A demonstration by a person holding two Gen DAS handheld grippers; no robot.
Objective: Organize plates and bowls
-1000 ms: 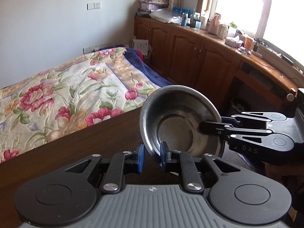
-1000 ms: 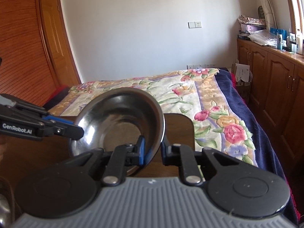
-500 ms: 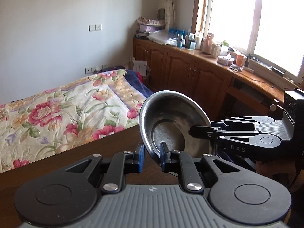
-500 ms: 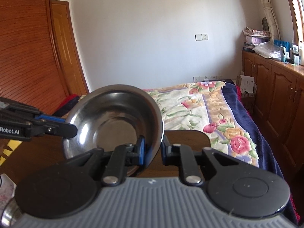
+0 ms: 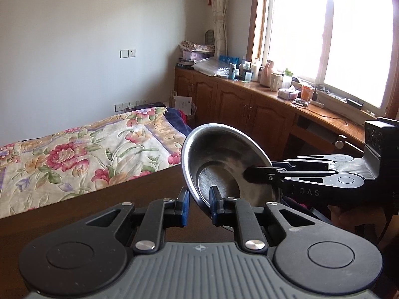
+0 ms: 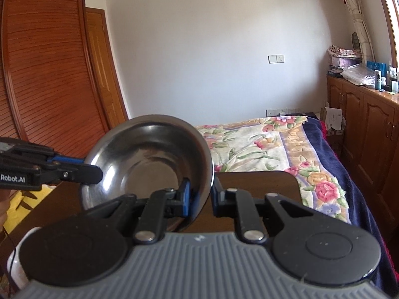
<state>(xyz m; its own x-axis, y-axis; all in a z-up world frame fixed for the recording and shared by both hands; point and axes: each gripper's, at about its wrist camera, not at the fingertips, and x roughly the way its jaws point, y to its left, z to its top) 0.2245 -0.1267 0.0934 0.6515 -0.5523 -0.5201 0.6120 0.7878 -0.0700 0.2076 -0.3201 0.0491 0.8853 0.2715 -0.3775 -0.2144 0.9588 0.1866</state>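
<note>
A silver-grey steel bowl (image 5: 224, 164) sits between the left claw's (image 5: 198, 201) blue pads. The right claw (image 6: 200, 195) is black with blue pads too. Under both, the bench (image 6: 261, 184) is dark brown. Beyond them a bedspread (image 5: 82, 149) shows red-pink flowers on cream, edged perhaps in navy.

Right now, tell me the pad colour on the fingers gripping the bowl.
Blue pads, clearest in the left wrist view, on the steel bowl.
</note>
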